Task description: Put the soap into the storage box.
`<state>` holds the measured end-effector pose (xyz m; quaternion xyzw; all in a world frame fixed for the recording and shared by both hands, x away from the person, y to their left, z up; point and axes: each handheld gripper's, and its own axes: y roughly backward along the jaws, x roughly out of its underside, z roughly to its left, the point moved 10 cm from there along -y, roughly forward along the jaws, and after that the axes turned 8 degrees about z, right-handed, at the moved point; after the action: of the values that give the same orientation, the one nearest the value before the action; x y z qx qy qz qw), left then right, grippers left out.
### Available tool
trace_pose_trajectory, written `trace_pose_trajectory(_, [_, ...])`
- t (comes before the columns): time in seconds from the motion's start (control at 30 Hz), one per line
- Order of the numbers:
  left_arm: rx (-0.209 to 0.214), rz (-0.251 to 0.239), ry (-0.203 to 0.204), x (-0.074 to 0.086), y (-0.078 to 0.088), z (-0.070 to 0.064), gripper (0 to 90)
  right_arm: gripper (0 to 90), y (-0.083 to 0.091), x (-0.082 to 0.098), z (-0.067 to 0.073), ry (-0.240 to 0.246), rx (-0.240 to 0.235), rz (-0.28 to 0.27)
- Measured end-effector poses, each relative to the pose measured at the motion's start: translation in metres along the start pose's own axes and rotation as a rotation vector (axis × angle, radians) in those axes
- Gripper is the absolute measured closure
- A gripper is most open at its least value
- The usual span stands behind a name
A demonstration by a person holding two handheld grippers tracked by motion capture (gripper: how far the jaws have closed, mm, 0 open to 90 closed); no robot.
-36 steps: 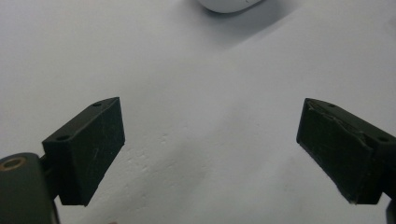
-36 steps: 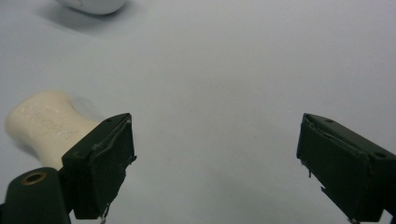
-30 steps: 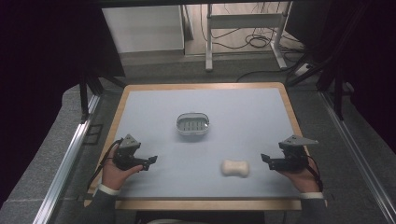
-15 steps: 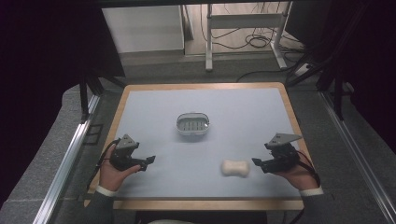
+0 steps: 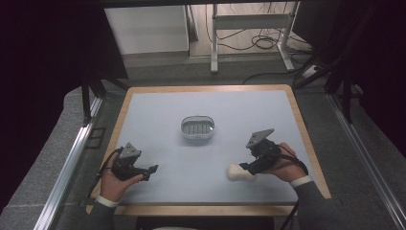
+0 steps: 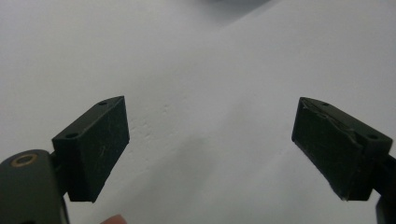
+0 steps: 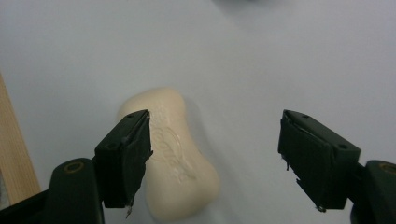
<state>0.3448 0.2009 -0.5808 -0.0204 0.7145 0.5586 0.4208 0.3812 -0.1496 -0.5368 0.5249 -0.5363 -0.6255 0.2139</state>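
Observation:
A cream bar of soap [image 5: 237, 173] lies on the pale blue table near the front right. My right gripper [image 5: 244, 167] hovers right at it. In the right gripper view the soap [image 7: 180, 161] lies under the left jaw and partly in the gap; neither pad presses on it. The right gripper [image 7: 215, 154] is open, and its jaws have just been closing. My left gripper [image 5: 152, 169] rests near the front left, open, with bare table between its jaws in the left gripper view [image 6: 210, 144]. An oval metal soap dish [image 5: 197, 127] stands at the table's middle.
The table has a wooden rim [image 5: 210, 89] all round; a strip of it [image 7: 16, 154] shows in the right gripper view. Metal rails run along both sides of the table. A frame leg and cables lie on the floor beyond the far edge.
The right hand has moved left across the table up to the soap, and its jaws stand narrower. The left hand has stayed in place.

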Motion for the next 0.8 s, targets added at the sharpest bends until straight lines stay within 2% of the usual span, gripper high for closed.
trace_pose_trajectory(0.07, [0.003,0.001,0.0,0.001,0.0,0.0,11.5,26.7,-0.006,-0.002,0.003,0.018,-0.012,0.022])
trace_pose_trajectory(0.2, [0.003,0.003,0.005,0.001,-0.002,0.002,11.3,28.4,-0.02,-0.004,0.012,0.07,-0.066,0.08])
trace_pose_trajectory(0.33, [0.003,0.003,0.004,0.001,-0.003,0.002,11.2,28.5,-0.026,-0.001,0.016,0.087,-0.086,0.117])
trace_pose_trajectory(0.6, [0.007,0.007,-0.001,0.0,-0.004,0.002,11.0,28.5,-0.032,0.006,0.019,0.091,-0.087,0.152])
trace_pose_trajectory(0.7, [0.009,0.009,0.0,0.0,-0.004,0.001,10.9,28.5,-0.035,0.007,0.021,0.094,-0.1,0.166])
trace_pose_trajectory(0.8, [0.009,0.01,-0.001,0.0,-0.004,0.001,10.9,28.5,-0.038,0.009,0.025,0.117,-0.114,0.193])
